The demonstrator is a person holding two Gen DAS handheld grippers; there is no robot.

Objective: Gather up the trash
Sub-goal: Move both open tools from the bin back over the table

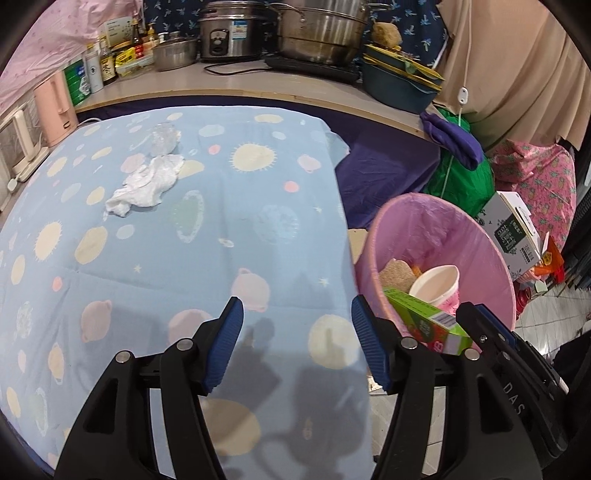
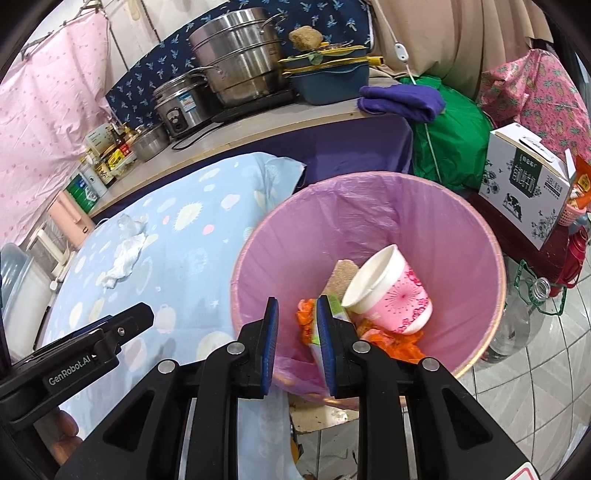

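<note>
- Done: cup [image 2: 388, 291] and carton [image 1: 424, 325] are seen in the bin [image 2: 369, 206], beneath the right gripper [image 2: 295, 332], fingers narrowly parted, empty.
- Left: tissue [image 1: 146, 184] and plastic wrap [image 1: 164, 138] are seen well ahead of the left gripper [image 1: 297, 343], spread wide, empty.

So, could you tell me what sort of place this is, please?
Probably a small home kitchen corner: a rice cooker and a steel steamer pot stand on the counter, with sauce bottles alongside and a pink-lined trash bin nearby.

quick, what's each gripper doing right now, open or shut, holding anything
Left gripper: open, empty, over the table.
Right gripper: jaws partly open, nothing between them, above the bin.
</note>
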